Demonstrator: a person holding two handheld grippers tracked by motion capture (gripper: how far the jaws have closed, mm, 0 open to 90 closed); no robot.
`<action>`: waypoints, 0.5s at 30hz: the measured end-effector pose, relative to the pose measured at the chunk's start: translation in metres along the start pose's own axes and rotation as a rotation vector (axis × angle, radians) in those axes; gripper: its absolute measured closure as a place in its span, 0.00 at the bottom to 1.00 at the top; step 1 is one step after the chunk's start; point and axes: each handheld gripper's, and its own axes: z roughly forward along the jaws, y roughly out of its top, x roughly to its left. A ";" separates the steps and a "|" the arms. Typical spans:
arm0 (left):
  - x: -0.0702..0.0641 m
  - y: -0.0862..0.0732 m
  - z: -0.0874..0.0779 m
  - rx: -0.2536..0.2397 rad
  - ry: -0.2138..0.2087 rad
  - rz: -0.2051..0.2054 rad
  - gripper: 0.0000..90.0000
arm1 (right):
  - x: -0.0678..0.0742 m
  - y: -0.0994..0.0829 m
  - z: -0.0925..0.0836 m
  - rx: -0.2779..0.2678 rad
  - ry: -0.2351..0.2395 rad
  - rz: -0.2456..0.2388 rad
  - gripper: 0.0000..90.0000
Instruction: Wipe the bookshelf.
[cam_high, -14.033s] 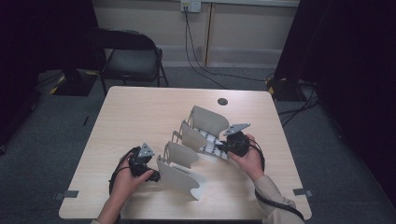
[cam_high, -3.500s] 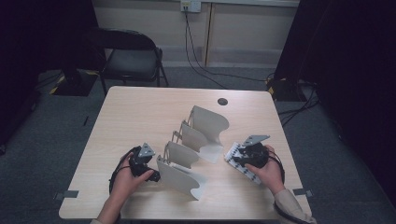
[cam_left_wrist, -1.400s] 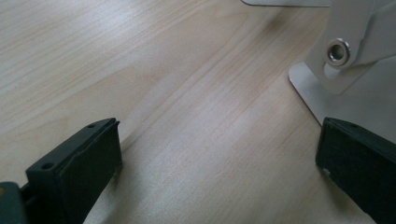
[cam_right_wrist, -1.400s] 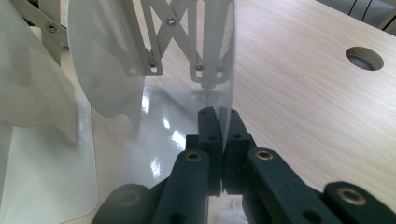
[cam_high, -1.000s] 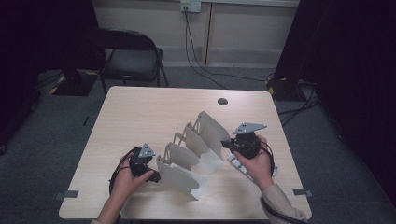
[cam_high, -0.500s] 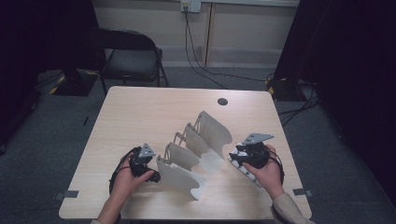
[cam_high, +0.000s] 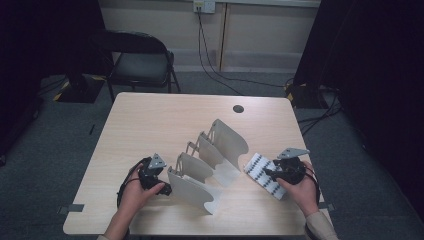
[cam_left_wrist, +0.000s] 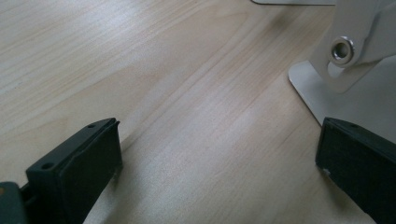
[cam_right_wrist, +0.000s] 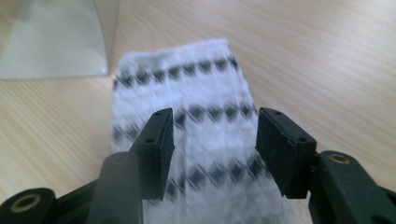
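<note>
Presently right gripper fingers, just opening, straddle soft, light patterned cloth ungripped; pinch its six-o'clock edge; left gripper released.

The high view looked forward and down over the whole table. Both gripper views sat close above its wood, sharing with it the folded cloth and white rack.
</note>
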 end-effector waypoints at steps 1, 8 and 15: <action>0.000 0.000 0.000 0.000 0.000 0.000 0.00 | -0.001 -0.004 0.001 0.006 -0.003 0.001 0.51; 0.000 0.000 0.000 0.000 0.000 0.000 0.00 | -0.002 -0.014 0.009 0.016 -0.004 0.015 0.51; 0.000 0.000 0.000 0.000 0.000 0.000 0.00 | 0.003 -0.013 0.015 0.015 0.002 0.037 0.59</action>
